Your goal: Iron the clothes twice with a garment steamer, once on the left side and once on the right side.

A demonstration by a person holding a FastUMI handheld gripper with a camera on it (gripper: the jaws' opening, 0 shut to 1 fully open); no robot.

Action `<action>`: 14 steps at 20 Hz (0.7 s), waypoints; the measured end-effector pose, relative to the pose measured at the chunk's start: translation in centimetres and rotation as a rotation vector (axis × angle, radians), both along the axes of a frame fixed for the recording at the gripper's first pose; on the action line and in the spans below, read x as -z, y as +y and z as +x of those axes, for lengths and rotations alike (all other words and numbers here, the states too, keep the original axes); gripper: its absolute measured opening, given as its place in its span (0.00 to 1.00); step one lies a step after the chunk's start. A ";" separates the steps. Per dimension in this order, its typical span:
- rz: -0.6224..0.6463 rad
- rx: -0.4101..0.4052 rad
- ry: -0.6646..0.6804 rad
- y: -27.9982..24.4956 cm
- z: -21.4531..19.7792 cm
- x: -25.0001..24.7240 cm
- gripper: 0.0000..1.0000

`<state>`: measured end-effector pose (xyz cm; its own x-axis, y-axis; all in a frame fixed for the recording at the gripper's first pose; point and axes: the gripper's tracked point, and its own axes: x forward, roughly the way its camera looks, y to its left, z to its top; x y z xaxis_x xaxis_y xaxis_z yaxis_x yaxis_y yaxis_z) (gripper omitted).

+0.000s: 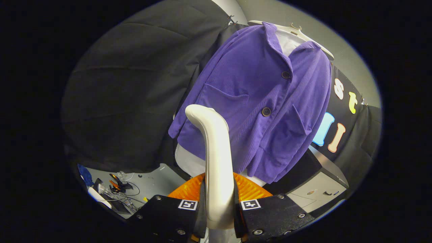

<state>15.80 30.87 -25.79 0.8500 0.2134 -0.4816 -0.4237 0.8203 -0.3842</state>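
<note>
A purple corduroy jacket with two dark buttons hangs on a white hanger over a white shirt. My gripper is shut on the garment steamer's cream handle, which rises between the fingers and curves toward the jacket. The steamer's head is hidden behind the handle, close to the jacket's lower left front, below its chest pocket. I cannot tell whether it touches the fabric.
Black cloth covers the wall left of the jacket. A grey cabinet stands below right. Cables and small tools lie on the grey surface at lower left. An orange ribbed part sits just behind the fingers.
</note>
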 end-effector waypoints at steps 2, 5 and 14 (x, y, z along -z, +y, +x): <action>0.010 0.025 -0.005 -2.7 -1.0 -0.9 0.32; 0.033 0.078 0.019 -7.8 -3.1 -2.0 0.32; 0.209 0.320 -0.012 -24.6 -10.8 -9.6 0.32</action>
